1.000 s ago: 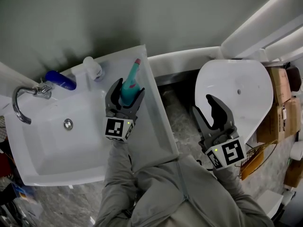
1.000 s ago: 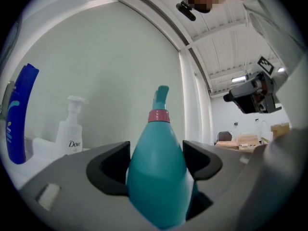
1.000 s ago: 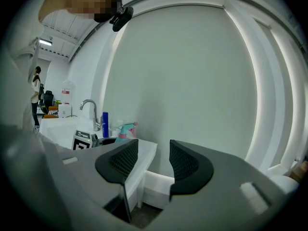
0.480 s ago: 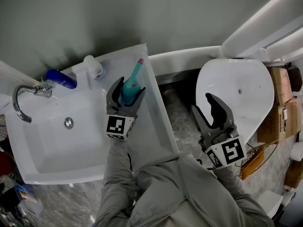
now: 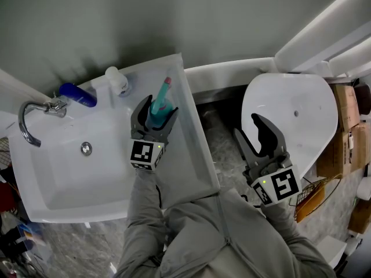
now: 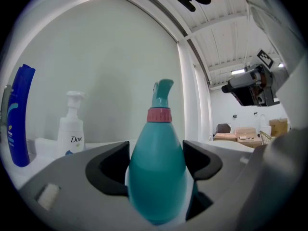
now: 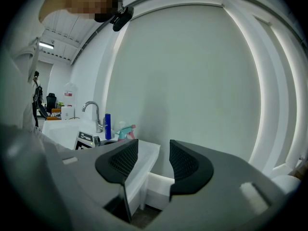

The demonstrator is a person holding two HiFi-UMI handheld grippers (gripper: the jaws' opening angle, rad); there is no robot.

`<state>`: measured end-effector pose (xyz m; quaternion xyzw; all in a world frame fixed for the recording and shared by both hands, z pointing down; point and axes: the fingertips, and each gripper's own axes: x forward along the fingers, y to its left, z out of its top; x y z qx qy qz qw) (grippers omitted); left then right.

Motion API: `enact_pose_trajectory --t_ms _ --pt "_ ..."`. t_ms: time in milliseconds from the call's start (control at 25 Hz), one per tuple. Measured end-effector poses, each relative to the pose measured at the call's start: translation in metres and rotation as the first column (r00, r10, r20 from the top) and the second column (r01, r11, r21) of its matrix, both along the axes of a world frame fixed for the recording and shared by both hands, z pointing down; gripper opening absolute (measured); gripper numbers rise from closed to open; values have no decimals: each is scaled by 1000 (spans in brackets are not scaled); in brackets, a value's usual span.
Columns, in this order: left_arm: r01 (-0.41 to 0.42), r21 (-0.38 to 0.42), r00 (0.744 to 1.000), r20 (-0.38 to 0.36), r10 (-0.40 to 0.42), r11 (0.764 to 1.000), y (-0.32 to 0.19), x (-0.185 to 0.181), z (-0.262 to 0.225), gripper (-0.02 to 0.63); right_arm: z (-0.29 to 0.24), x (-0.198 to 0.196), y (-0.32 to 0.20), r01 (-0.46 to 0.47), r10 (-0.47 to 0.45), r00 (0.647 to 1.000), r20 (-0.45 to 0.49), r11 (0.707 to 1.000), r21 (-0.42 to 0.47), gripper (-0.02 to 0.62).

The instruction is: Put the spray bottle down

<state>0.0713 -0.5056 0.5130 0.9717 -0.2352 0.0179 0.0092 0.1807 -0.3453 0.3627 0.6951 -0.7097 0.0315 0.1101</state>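
A teal spray bottle (image 5: 158, 105) with a pink collar stands upright over the right rim of the white sink (image 5: 194, 155). My left gripper (image 5: 153, 116) is shut on its body. In the left gripper view the spray bottle (image 6: 157, 172) fills the gap between the two dark jaws, and its base is hidden behind the gripper (image 6: 156, 154), so I cannot tell whether it rests on the rim. My right gripper (image 5: 262, 133) hovers open and holds nothing, near the left edge of the white toilet lid (image 5: 301, 106). Through the right gripper (image 7: 153, 160) the spray bottle (image 7: 126, 130) shows small and far off.
A blue bottle (image 5: 78, 94) and a white pump bottle (image 5: 117, 81) stand at the sink's back edge, beside the chrome faucet (image 5: 26, 123). Both also show at the left of the left gripper view: blue bottle (image 6: 18, 119), pump bottle (image 6: 71, 129). Cardboard boxes (image 5: 348, 126) and a wire basket (image 5: 313, 196) sit at the right.
The left gripper and the spray bottle have barely shifted over the sink's right rim, perhaps slightly lower. The right gripper has kept still.
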Motion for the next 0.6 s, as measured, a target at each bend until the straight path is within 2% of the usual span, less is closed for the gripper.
enact_pose_trajectory --t_ms 200,600 --pt "-6 -2 1000 -8 6 1000 3 0 -3 388 -1 1 2 3 -3 1000 3 1000 4 202" --pt "10 68 1000 -21 -9 998 16 -11 -29 388 -4 -6 4 34 -34 999 9 999 25 202"
